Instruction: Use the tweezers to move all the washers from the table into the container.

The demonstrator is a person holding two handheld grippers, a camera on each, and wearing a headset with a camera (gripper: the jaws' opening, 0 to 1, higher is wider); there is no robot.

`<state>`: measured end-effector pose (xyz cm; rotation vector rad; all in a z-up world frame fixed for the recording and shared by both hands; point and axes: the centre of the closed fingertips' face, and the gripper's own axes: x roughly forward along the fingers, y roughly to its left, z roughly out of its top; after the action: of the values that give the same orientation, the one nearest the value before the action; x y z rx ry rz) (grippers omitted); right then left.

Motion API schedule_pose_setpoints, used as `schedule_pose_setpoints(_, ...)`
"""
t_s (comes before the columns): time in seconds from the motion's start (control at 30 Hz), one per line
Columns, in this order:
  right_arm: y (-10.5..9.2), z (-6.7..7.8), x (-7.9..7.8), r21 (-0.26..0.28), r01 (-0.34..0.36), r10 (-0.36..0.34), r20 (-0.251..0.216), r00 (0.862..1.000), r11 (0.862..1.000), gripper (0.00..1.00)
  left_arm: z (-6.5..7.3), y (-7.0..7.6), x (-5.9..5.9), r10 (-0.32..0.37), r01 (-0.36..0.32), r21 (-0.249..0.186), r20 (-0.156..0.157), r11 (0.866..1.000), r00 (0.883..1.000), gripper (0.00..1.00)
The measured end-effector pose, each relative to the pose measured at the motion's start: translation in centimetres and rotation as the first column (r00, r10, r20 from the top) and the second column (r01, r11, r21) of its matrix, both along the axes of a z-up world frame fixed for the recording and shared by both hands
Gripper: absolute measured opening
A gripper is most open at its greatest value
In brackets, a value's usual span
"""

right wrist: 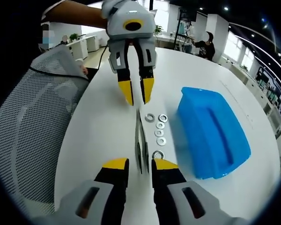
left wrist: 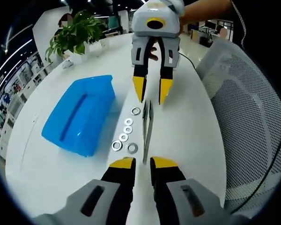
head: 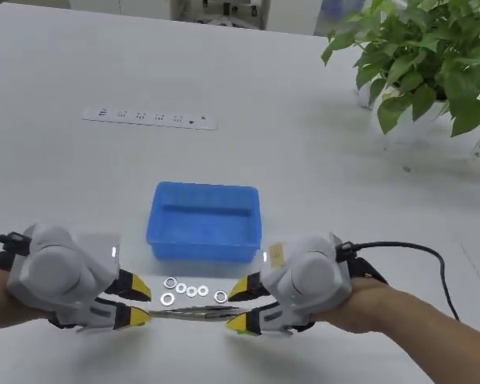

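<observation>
Power strip lies way back left on the counter, no bother. Near the front edge, the left hand-held gripper hangs released, jaws either side of one end of the tweezers. Those lie flat: thin, springy, probably slick, so best pinched mid-body. Six washers sit just behind, in front of the container. They look tiny, light and likely to skitter. The right hand-held gripper is released too, at the other end. Plant is far back right.
</observation>
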<state>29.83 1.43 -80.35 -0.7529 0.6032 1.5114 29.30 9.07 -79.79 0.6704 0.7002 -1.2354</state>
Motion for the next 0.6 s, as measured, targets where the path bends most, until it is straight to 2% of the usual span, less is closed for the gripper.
schedule_pose_setpoints(0.4, 1.3, -0.7, -0.2, -0.029, -0.035, 0.035, 0.003, 0.999, 0.999, 0.17, -1.2, 0.0, -0.1, -0.037, 0.038, 0.045, -0.024, 0.998, 0.999, 0.11)
schedule_pose_setpoints(0.57, 1.2, -1.0, -0.2, -0.042, -0.039, 0.040, 0.008, 0.999, 0.998, 0.16, -1.6, -0.1, -0.2, -0.048, 0.049, 0.055, -0.025, 0.997, 0.999, 0.09)
schedule_pose_setpoints(0.6, 1.2, -1.0, -0.2, -0.042, -0.040, 0.041, 0.008, 0.999, 0.998, 0.15, -1.5, -0.3, -0.2, -0.047, 0.048, 0.045, -0.027, 0.998, 0.999, 0.08)
